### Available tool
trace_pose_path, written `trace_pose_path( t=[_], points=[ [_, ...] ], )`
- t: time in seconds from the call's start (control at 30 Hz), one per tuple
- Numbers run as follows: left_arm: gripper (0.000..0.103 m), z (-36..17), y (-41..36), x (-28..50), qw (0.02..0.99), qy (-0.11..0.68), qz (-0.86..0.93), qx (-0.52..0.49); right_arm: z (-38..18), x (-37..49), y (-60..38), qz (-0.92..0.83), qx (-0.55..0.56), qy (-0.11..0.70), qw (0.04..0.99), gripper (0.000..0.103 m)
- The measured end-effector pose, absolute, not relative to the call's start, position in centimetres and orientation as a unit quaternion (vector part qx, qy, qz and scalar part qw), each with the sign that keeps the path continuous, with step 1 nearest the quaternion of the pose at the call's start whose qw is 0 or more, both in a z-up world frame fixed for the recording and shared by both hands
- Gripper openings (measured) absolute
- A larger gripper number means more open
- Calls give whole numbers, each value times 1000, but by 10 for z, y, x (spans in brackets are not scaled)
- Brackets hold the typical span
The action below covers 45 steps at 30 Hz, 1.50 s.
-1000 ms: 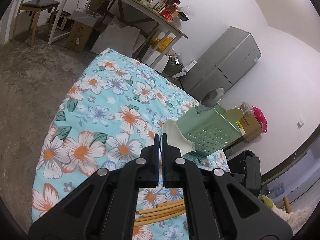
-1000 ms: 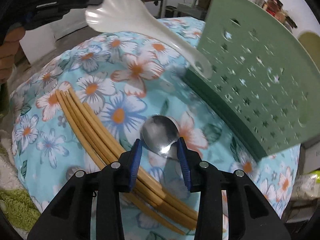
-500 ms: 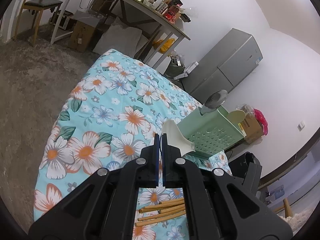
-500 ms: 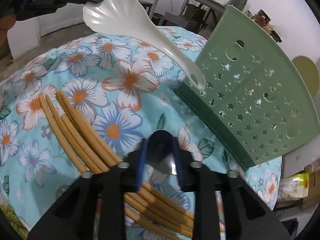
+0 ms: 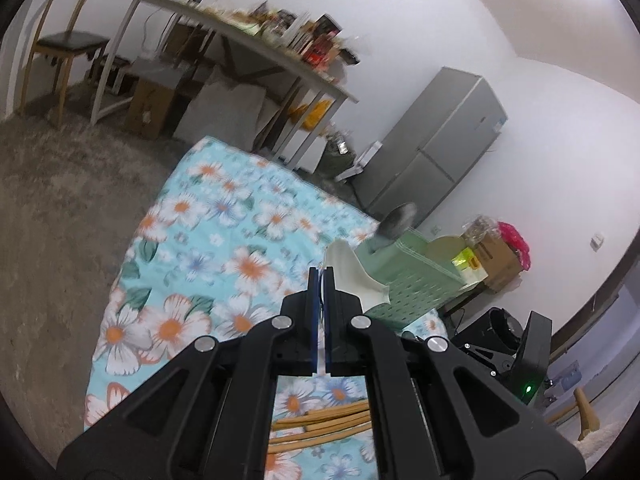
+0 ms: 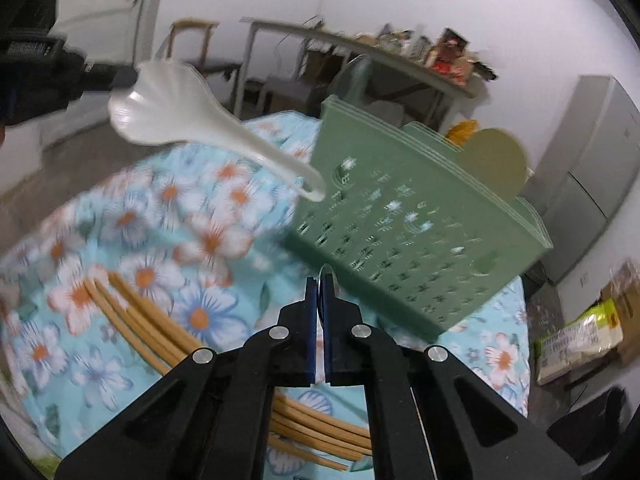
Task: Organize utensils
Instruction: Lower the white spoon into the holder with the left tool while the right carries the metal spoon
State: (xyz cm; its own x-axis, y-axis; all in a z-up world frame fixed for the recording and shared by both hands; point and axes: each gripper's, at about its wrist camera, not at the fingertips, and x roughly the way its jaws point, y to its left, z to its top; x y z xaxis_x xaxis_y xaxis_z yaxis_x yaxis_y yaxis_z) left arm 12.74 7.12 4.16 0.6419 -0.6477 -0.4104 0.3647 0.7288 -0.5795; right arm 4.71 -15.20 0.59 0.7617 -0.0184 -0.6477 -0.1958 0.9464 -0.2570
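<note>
My left gripper is shut on the bowl end of a white plastic spoon and holds it in the air. In the right wrist view the white spoon points its handle at the green perforated utensil holder. The holder stands on the floral cloth. My right gripper is shut on a metal spoon, seen edge-on as a thin sliver between the pads, lifted off the cloth. Several wooden chopsticks lie on the cloth below.
The floral cloth covers a low surface with carpet floor to the left. A long cluttered table, a chair and a grey fridge stand behind. A black device sits at the right.
My right gripper closed on the metal spoon and lifted it off the cloth, turning it edge-on. My left gripper rose with the white spoon, away from the cloth.
</note>
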Motion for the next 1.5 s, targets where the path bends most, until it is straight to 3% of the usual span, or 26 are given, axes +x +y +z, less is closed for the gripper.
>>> trace_pose_path(
  t=[0.3, 0.5, 0.8, 1.1, 1.27, 1.5],
  points=[
    [1, 102, 55, 118, 900, 230, -316, -190, 46, 38, -186, 10, -68, 288, 955, 2],
    [1, 137, 14, 117, 933, 189, -296, -77, 66, 27, -202, -4, -25, 254, 967, 2],
    [1, 146, -60, 129, 944, 191, -251, 93, 77, 19, -217, -8, 20, 229, 973, 2],
    [1, 141, -115, 138, 929, 204, -239, 195, 77, 14, -224, -10, 37, 222, 974, 3],
    [1, 132, -117, 150, 921, 230, -259, 179, 76, 14, -232, -3, 58, 220, 974, 3],
    [6, 131, -99, 173, 909, 264, -315, 70, 75, 13, -240, -6, 72, 218, 973, 3]
  ],
)
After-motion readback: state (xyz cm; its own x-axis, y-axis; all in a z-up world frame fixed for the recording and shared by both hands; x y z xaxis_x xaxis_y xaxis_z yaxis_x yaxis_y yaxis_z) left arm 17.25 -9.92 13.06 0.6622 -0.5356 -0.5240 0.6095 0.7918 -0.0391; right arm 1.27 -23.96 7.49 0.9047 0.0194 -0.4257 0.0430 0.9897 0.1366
